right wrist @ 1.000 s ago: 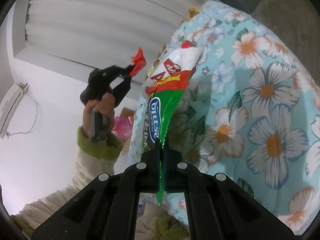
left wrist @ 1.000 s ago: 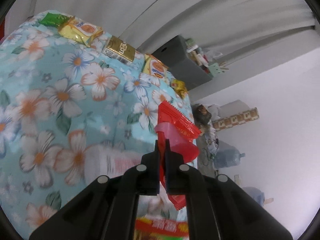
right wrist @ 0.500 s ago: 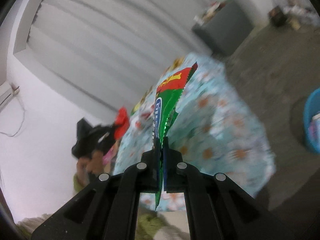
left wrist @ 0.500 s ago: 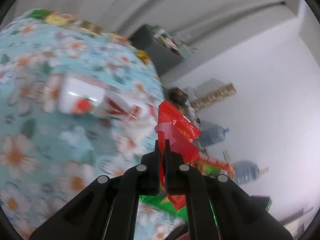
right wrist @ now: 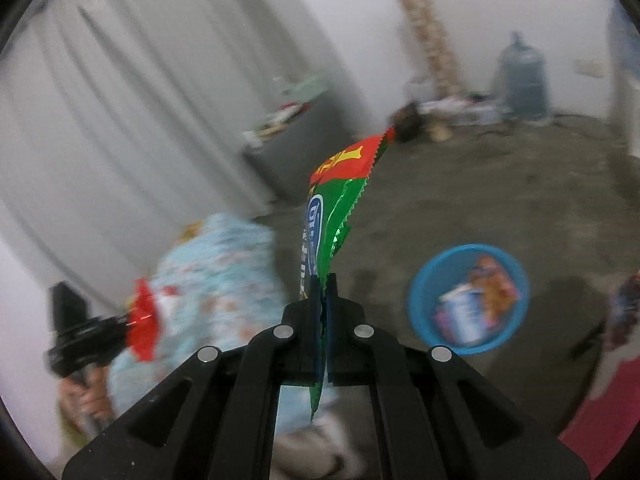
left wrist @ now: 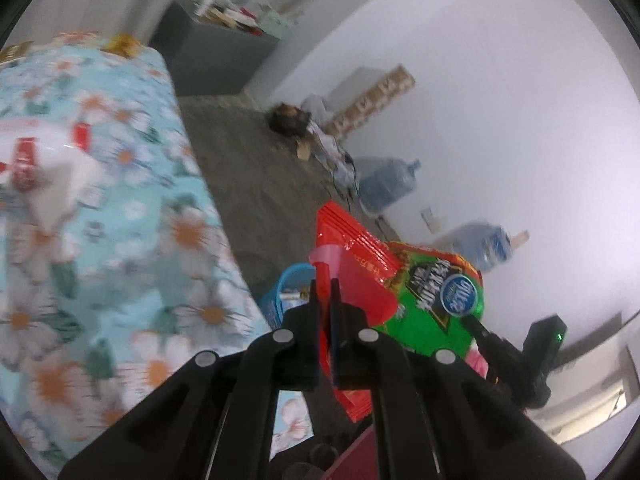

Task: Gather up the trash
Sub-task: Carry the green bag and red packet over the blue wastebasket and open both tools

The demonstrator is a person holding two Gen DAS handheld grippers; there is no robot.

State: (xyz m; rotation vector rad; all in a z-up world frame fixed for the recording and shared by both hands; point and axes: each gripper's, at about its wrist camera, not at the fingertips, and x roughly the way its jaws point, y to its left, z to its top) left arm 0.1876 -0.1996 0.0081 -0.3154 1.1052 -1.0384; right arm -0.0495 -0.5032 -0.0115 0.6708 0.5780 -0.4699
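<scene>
My left gripper is shut on a red wrapper, held up beside the table edge. My right gripper is shut on a green and red snack bag, held upright in the air. That bag also shows in the left wrist view, right of the red wrapper. In the right wrist view the left gripper with the red wrapper is at the lower left. A blue basin holding several wrappers stands on the floor to the right; its rim peeks out in the left wrist view.
The table with the floral blue cloth bears a white and red packet and more snack packs at its far edge. A grey cabinet, water jugs and clutter line the wall. A grey curtain hangs behind.
Both grippers have swung away from the tabletop toward the floor side, each still holding its wrapper. The blue basin has come into view.
</scene>
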